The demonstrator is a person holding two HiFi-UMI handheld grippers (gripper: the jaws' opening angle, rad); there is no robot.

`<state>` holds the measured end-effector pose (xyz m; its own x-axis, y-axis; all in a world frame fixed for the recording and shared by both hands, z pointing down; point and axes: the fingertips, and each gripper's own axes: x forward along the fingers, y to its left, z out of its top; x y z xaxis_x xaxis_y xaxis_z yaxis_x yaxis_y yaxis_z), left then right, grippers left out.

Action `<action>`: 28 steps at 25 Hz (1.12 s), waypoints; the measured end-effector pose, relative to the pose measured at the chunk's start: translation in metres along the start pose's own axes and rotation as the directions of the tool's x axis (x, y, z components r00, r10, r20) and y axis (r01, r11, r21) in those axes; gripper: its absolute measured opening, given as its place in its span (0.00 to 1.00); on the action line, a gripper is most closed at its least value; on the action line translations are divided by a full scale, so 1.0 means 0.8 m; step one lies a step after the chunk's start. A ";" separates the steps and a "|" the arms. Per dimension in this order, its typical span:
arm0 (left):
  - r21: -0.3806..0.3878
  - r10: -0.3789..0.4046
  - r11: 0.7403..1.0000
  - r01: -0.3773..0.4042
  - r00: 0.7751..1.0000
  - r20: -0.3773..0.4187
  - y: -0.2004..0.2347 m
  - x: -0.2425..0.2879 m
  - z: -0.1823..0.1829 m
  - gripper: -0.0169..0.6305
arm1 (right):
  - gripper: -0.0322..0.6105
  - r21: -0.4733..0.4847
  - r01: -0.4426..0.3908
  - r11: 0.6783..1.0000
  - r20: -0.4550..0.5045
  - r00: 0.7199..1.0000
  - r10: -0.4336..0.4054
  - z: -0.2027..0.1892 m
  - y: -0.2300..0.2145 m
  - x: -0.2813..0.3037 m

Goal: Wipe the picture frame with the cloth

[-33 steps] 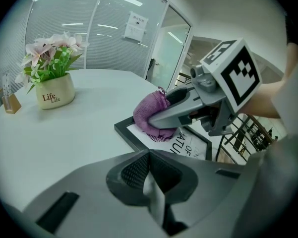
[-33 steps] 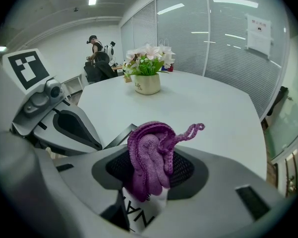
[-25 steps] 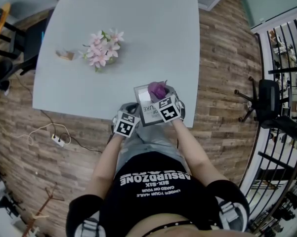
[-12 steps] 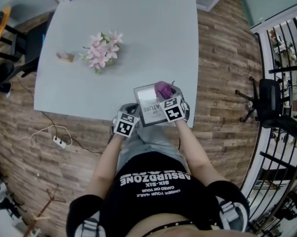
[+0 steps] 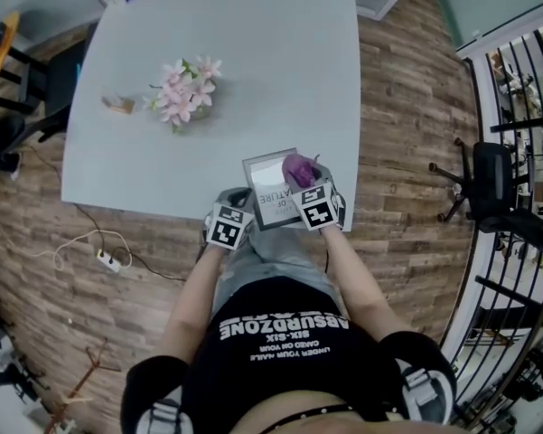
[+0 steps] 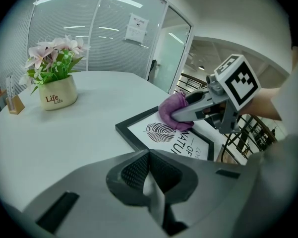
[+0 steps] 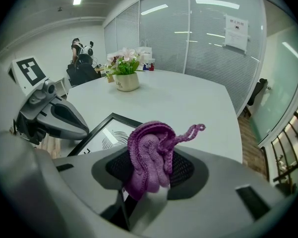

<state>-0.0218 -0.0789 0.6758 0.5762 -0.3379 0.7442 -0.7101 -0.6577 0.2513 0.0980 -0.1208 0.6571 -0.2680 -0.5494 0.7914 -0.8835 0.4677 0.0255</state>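
A pale grey worktop (image 5: 253, 61) stands on a wood-plank floor (image 5: 407, 107) in an office with glass partition walls. The picture frame (image 5: 266, 195), black-edged with a white leaf print, lies flat at the worktop's near edge, toward its right corner. The purple cloth (image 5: 295, 167) sits bunched on the frame's far right part, touching the glass. The right hand-held gripper (image 5: 305, 186) has its jaws clamped on this cloth (image 7: 149, 157), a loose strand curling out to the right, and it slopes down from the right onto the frame (image 6: 139, 133). The left hand-held gripper (image 5: 237, 204) sits just beside the frame's near left corner; its jaws (image 6: 149, 182) are pressed together with nothing between them. Both bare forearms reach forward from the person's torso, the hands close together at the worktop's edge. Well apart, toward the far left, stand a cream pot of pink flowers (image 5: 185, 93) and a small card holder (image 5: 120, 103).
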 end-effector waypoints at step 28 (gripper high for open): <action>-0.031 0.003 1.000 -0.003 1.000 0.019 0.001 0.001 -0.001 0.05 | 0.34 -0.090 -0.023 0.996 -0.045 0.999 0.019 -0.002 0.052 0.010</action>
<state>-0.0221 -0.0790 0.6767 0.5813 -0.3525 0.7334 -0.7239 -0.6357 0.2682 0.0595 -0.1046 0.6650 -0.2670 -0.5090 0.8183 -0.8391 0.5404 0.0624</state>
